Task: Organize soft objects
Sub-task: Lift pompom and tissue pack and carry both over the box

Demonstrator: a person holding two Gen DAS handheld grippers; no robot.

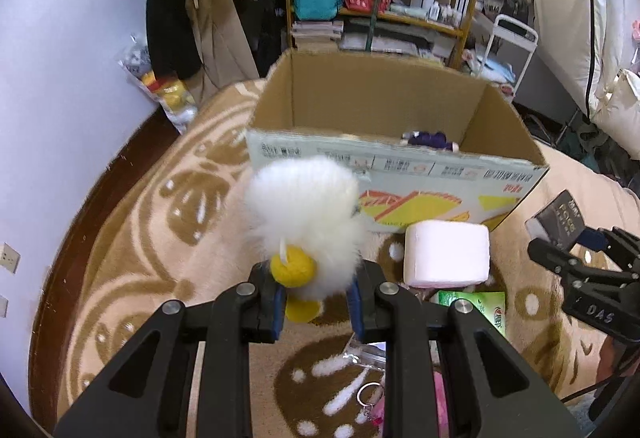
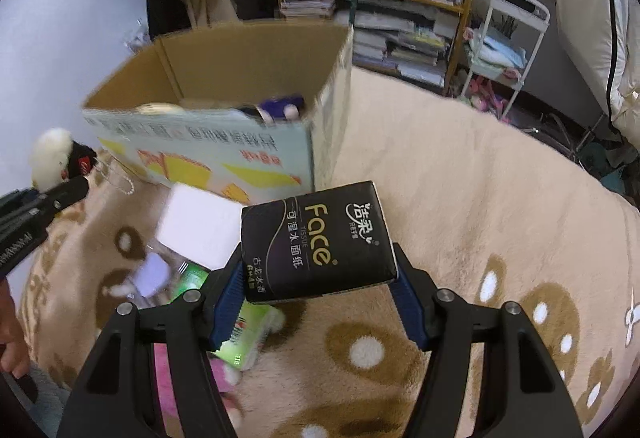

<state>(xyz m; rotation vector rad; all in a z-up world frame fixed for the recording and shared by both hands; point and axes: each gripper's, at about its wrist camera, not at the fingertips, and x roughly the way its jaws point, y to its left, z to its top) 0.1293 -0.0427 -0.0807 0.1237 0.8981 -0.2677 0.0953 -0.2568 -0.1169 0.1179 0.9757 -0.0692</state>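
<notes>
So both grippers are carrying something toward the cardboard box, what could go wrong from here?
1. The left gripper pinches the fluffy white toy only low down, near its yellow feet, so the top-heavy body could flop or slip out.
2. The black tissue pack sits tilted in the right gripper and might twist free.
3. Both loads must clear the near wall of the cardboard box; catching it could tip the box.

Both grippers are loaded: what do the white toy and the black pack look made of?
White toy: long fluffy plush with yellow felt-like feet, apparently soft-stuffed. Black tissue pack: glossy printed plastic film, likely over paper tissues; light glints off it and it holds a boxy shape.
</notes>
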